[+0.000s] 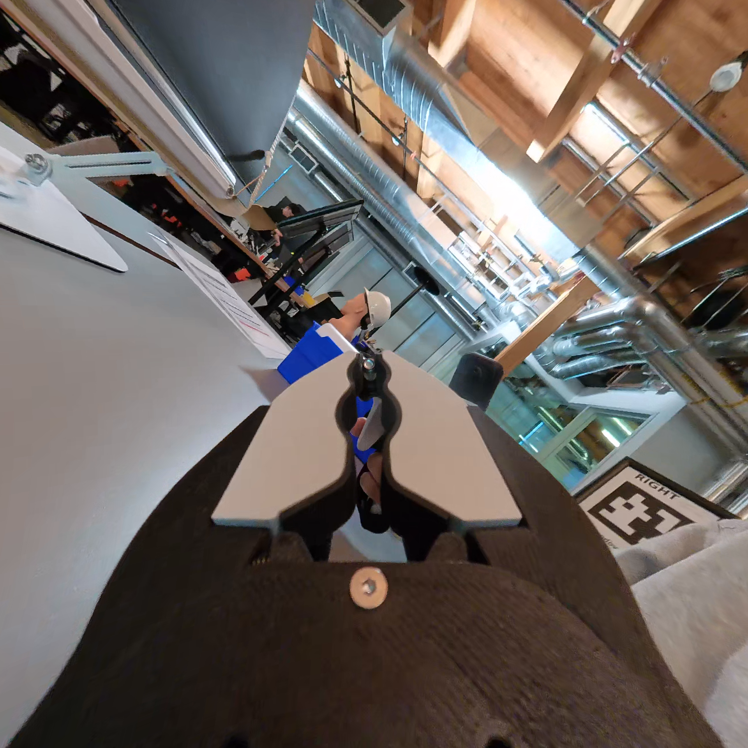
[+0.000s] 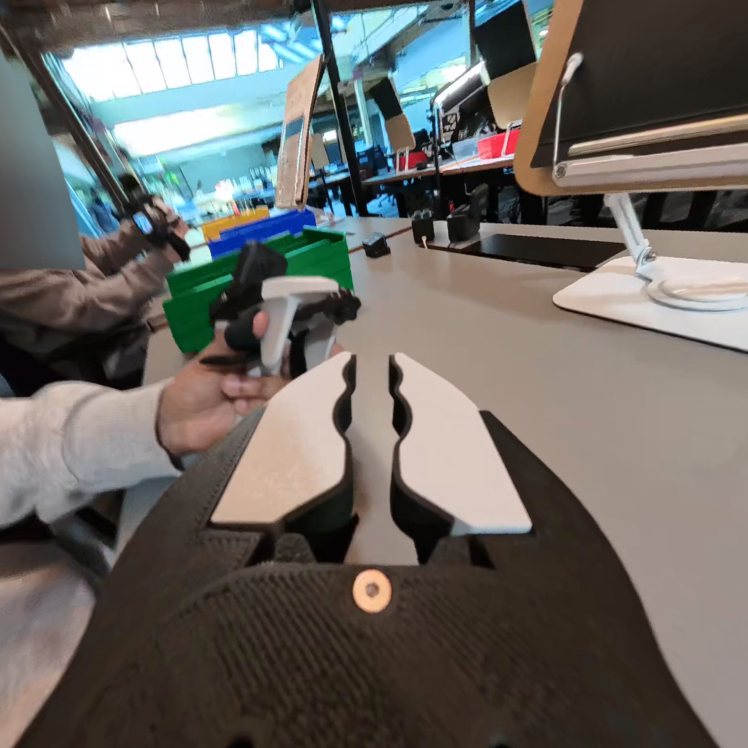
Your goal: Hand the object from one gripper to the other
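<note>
My left gripper [image 1: 369, 357] is tilted on its side and shut on a small black object [image 1: 366, 380] with a silver screw, pinched near the fingertips. Through the gap behind it I see a hand and a white piece. My right gripper [image 2: 372, 358] is open and empty above the grey table [image 2: 506, 404]. The left gripper [image 2: 349, 303] shows to its front left, held in a hand [image 2: 202, 400]; the object is not clear there. In the left wrist view the right gripper's black camera [image 1: 475, 380] and marker board [image 1: 643, 514] lie to the right.
A green bin [image 2: 324, 259] and blue bins [image 2: 263, 232] stand at the table's left. A monitor on a white stand [image 2: 647, 307] is at the right, and small black boxes [image 2: 376, 245] lie farther back. Another person [image 2: 133, 243] works at the left. A white hard hat shape [image 1: 378, 305] shows beyond my left fingertips. The left gripper's tips are roughly 7 cm from the right gripper's.
</note>
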The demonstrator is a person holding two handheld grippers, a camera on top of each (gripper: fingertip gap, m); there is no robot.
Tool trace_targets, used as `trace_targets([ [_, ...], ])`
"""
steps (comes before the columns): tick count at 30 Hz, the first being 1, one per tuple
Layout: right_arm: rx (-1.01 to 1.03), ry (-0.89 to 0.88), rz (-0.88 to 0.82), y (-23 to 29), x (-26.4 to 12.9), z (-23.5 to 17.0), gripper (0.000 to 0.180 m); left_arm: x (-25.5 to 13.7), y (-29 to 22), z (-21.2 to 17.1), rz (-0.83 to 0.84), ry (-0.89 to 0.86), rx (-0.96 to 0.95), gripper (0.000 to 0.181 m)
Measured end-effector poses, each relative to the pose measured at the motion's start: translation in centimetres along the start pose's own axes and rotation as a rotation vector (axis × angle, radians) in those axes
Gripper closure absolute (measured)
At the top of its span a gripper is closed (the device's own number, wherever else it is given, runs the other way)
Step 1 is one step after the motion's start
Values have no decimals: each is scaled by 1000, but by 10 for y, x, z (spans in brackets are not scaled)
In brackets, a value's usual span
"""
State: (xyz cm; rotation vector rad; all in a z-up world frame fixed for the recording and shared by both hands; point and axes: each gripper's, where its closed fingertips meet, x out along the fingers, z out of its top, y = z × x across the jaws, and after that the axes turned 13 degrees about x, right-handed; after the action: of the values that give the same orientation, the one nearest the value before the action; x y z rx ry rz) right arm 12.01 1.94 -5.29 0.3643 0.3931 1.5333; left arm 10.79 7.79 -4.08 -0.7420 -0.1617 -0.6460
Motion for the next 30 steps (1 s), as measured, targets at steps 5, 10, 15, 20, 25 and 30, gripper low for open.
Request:
trace_targets([
  [5, 221, -21, 69, 12, 11, 3, 159, -1, -9, -2, -49, 25, -16, 175],
  [10, 195, 34, 63, 12, 3, -5, 161, -8, -14, 1, -69, 54, -20, 176],
  [15, 143, 123, 24, -11, -7, -16, 164, -12, -15, 2, -98, 60, -68, 175],
  [20, 68, 119, 13, -33, -9, -15, 168, -12, -16, 10, -167, -28, -151, 176],
  [25, 277, -69, 173, -31, -15, 15, 160, -7, -24, 8, -243, 1, -97, 176],
  [30, 299, -74, 186, -13, -15, 18, 163, -7, -49, 1, -257, 48, 3, 176],
])
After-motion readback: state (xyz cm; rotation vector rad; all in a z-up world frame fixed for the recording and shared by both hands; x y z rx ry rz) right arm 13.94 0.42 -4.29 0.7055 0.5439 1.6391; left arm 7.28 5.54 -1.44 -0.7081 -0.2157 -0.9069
